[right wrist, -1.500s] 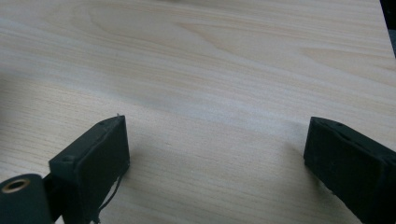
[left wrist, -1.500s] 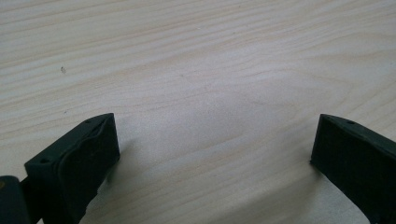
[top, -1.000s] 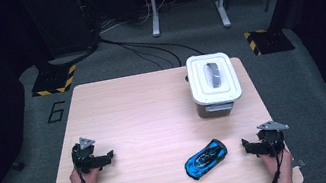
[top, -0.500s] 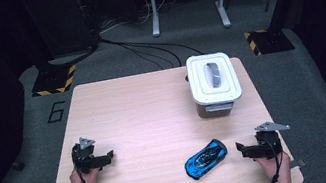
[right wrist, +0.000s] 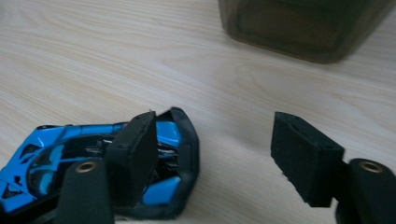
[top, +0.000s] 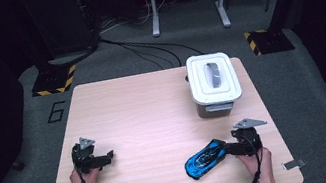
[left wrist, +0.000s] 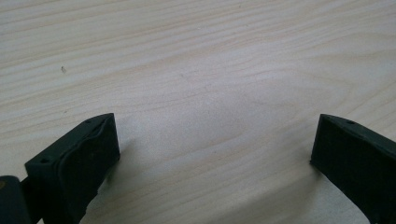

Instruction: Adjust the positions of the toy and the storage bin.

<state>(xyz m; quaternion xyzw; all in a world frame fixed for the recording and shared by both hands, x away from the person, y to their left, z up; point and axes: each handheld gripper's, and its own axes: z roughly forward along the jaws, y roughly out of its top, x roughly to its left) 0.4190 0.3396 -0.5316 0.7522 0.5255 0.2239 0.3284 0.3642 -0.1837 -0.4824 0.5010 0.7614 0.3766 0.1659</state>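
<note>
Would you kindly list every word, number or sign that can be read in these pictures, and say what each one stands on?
"6": a large dark numeral on the grey floor, just off the table's far left corner.
Yellow and black hazard stripes, a sign without words, on two black floor plates beyond the table.
No readable lettering on the blue toy car or the white lidded box.
</note>
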